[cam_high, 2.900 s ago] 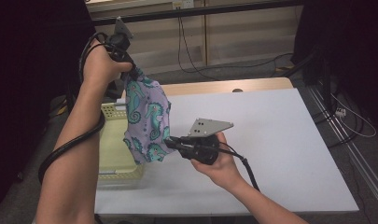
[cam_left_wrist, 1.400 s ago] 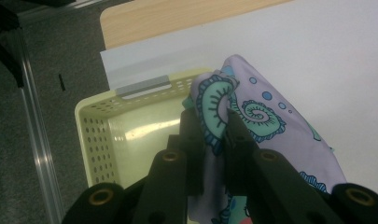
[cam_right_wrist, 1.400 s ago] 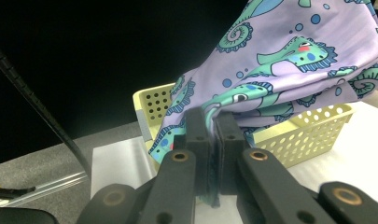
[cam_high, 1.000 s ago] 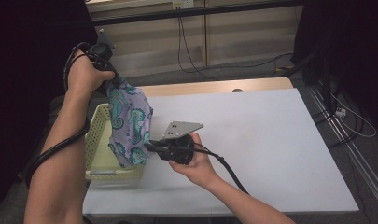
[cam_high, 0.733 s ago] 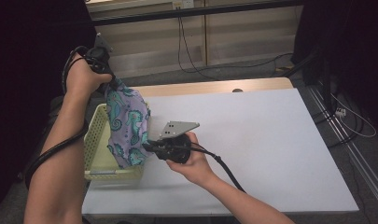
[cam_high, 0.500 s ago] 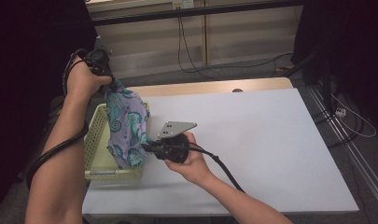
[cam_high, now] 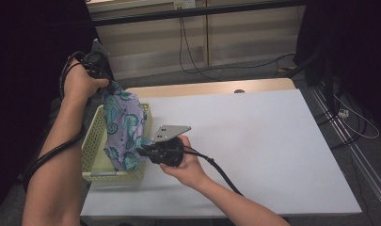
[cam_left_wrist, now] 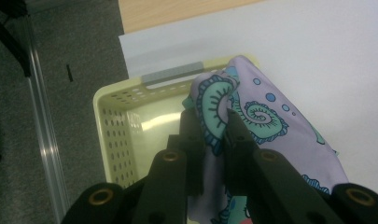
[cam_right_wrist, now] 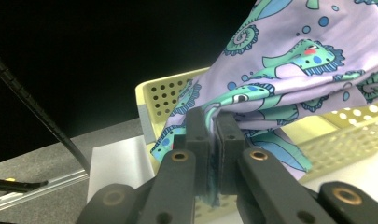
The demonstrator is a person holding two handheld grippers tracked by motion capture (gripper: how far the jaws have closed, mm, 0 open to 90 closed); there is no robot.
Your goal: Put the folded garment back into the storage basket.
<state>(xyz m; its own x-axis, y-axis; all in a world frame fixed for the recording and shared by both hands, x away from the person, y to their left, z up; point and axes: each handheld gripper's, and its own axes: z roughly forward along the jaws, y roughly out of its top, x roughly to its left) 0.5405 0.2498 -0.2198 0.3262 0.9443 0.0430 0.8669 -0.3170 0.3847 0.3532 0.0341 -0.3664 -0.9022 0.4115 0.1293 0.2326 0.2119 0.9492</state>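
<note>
left hand-held gripper [cam_high: 107, 82] raised above the far left corner of the white counter [cam_high: 273, 141], jaws clamped tight on the top edge of a lilac cloth [cam_high: 124, 132] printed with teal seahorses. in the left gripper view [cam_left_wrist: 214, 135], a fold of that cloth [cam_left_wrist: 252, 116] bunched between the two black jaws, pinched with no gap to spare. hanging down from there, stretched at a slant over a pale yellow perforated basket [cam_high: 96, 150] at the counter's left edge, lower end reaching toward the basket's near right side.

right hand-held gripper [cam_high: 142, 151] low, just beside the basket's right wall, jaws pointing left and closed on the lower corner of the cloth. in the right gripper view [cam_right_wrist: 213, 126], jaws pressed together on a gathered edge of the fabric [cam_right_wrist: 289, 70], rest of it fanning up and to the right above the basket rim [cam_right_wrist: 168, 93].

cloth thus held at both ends, taut between the high left grip and the low right grip, mostly above the basket rather than lying in it; whether its underside touches the basket rim, cannot tell.
</note>
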